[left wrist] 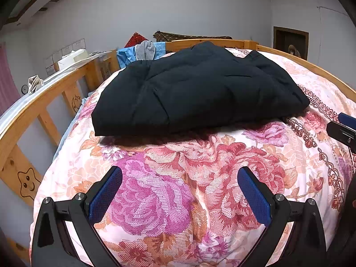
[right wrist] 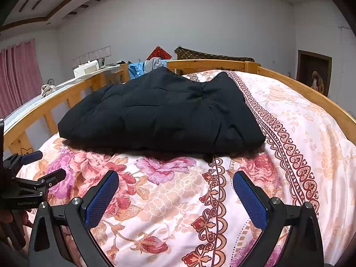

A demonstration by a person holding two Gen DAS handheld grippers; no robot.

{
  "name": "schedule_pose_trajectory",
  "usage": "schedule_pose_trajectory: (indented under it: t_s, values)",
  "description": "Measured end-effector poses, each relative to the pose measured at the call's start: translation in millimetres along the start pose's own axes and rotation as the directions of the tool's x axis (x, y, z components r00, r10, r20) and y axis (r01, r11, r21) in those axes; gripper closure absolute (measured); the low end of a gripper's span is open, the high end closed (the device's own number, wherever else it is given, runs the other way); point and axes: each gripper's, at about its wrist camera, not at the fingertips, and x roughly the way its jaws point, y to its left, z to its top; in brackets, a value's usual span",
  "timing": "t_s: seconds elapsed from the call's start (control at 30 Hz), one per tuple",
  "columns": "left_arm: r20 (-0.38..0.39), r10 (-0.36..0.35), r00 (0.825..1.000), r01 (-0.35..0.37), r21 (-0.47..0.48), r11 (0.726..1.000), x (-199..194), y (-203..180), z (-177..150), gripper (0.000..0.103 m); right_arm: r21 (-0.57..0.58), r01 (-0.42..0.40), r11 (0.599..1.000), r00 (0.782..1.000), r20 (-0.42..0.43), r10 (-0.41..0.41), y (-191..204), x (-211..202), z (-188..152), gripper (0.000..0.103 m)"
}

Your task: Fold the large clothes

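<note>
A black quilted jacket (left wrist: 195, 89) lies folded into a thick rectangle on the floral bedcover (left wrist: 169, 191); it also shows in the right wrist view (right wrist: 164, 113). My left gripper (left wrist: 180, 178) is open and empty, held above the bedcover a little short of the jacket's near edge. My right gripper (right wrist: 175, 180) is open and empty too, also short of the near edge. The right gripper shows at the right edge of the left wrist view (left wrist: 343, 129), and the left gripper shows at the left edge of the right wrist view (right wrist: 33, 175).
A wooden bed rail (left wrist: 44, 98) runs along the left side and another (right wrist: 311, 95) along the right. Blue and grey clothes (left wrist: 142, 52) hang over the headboard. A white box (left wrist: 71, 59) sits on a ledge at the left. Pink curtains (right wrist: 20, 75) hang far left.
</note>
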Motion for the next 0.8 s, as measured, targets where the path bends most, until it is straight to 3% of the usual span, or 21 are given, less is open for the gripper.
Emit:
schedule_pose_trajectory:
  t_s: [0.8]
  values:
    - [0.009,0.001,1.000,-0.002,0.012,1.000,-2.4,2.4,-0.6,0.001,0.000,-0.002,1.000,1.000,0.000,0.002,-0.1,0.4,-0.5,0.000]
